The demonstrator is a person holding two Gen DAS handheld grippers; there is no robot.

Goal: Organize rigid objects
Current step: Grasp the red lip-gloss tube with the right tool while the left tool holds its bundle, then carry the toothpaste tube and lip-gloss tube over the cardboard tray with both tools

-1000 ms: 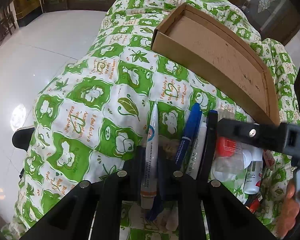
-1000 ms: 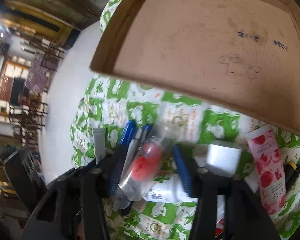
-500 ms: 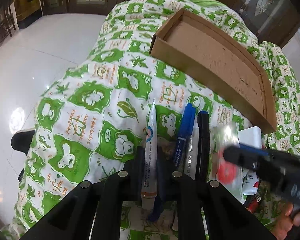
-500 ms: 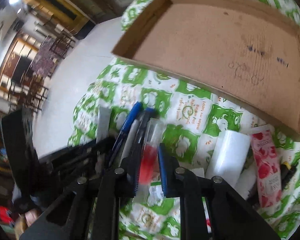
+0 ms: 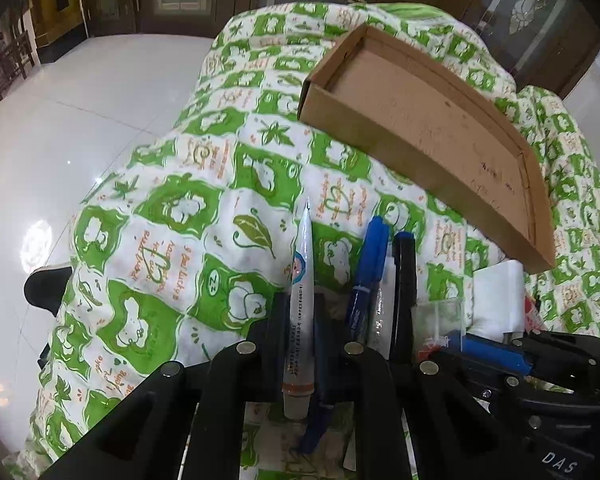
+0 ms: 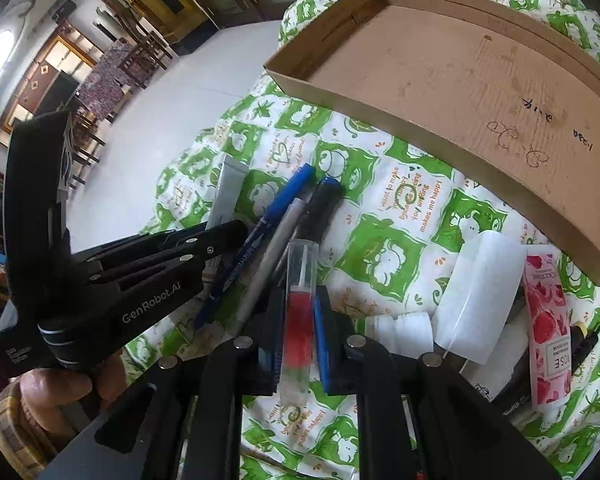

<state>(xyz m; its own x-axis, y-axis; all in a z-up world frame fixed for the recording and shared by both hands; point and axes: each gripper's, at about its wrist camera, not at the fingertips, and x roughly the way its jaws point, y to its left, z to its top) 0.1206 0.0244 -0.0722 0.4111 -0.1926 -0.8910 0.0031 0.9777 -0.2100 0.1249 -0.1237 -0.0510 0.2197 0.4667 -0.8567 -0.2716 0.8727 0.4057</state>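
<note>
My left gripper [image 5: 300, 312] is shut on a thin white tube with an orange band [image 5: 302, 304], which points away over the green-and-white cloth. My right gripper [image 6: 298, 312] is shut on a clear plastic vial with a red part inside [image 6: 299, 312]; its blue pads press both sides. In the right wrist view the left gripper [image 6: 236, 236] reaches in from the left, held by a hand [image 6: 60, 392]. A blue marker [image 6: 276, 220], a grey pen [image 6: 274, 256] and a black marker [image 6: 320, 208] lie side by side between the two grippers. The shallow cardboard tray [image 6: 380, 104] sits beyond them with nothing in it.
To the right lie a white bottle [image 6: 476, 296], a small white capped bottle [image 6: 400, 328], a pink rose-print tube [image 6: 546, 320] and a dark pen [image 6: 580, 344]. The cloth-covered surface [image 5: 172, 208] drops off at the left to a white tiled floor [image 5: 80, 112].
My right gripper's jaws went from wide apart around the vial to shut on it, and it rolled upright. The left gripper kept still with the white tube.
</note>
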